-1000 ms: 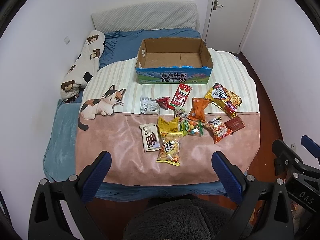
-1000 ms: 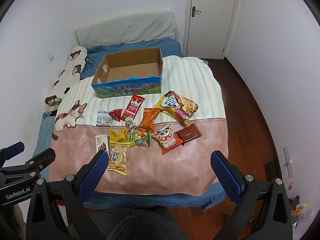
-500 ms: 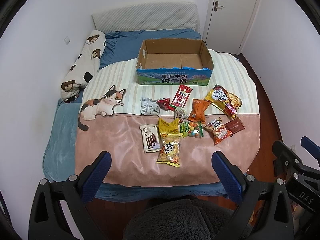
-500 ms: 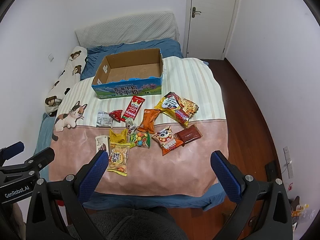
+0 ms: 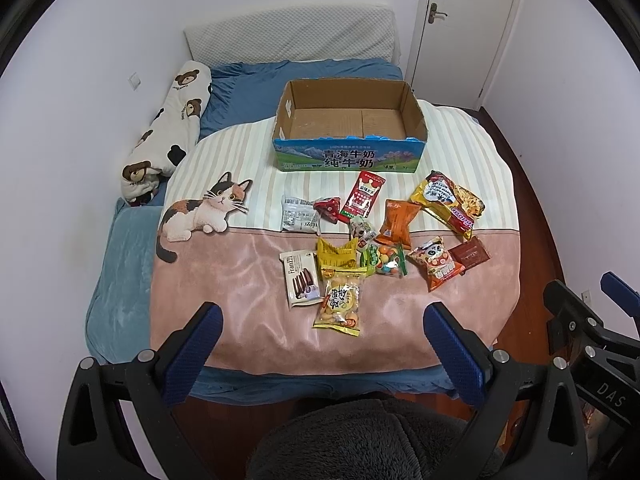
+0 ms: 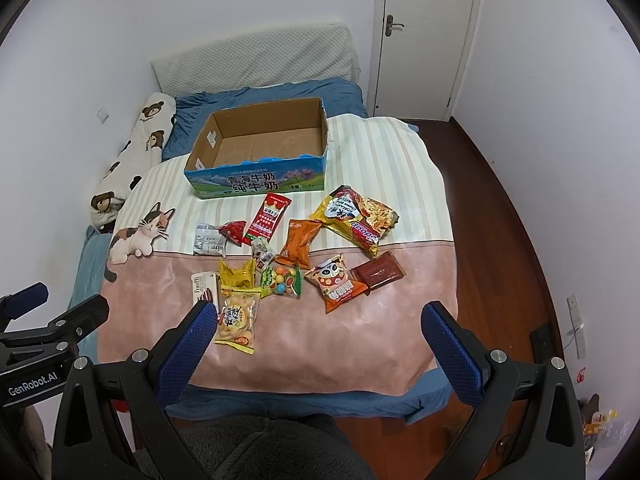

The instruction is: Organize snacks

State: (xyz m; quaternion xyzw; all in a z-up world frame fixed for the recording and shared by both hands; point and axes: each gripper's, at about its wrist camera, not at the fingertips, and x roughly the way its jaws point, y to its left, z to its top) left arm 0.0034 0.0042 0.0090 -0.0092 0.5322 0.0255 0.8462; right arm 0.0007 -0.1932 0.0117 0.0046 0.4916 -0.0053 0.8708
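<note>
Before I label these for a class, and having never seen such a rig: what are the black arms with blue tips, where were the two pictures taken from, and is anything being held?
They are handheld claws, one in each of a person's hands, not a robot. Each carries a fisheye camera looking forward along its two fingers, so each picture shows its own claw at the bottom. One picture is from the left claw, the other from the right claw. Both are open and hold nothing. Ahead is a bed with a cat-print blanket. On it lie a dozen or so snack packets in a loose cluster, and behind them an empty cardboard box, probably meant for the snacks. A bear-print pillow lies along the wall.
</note>
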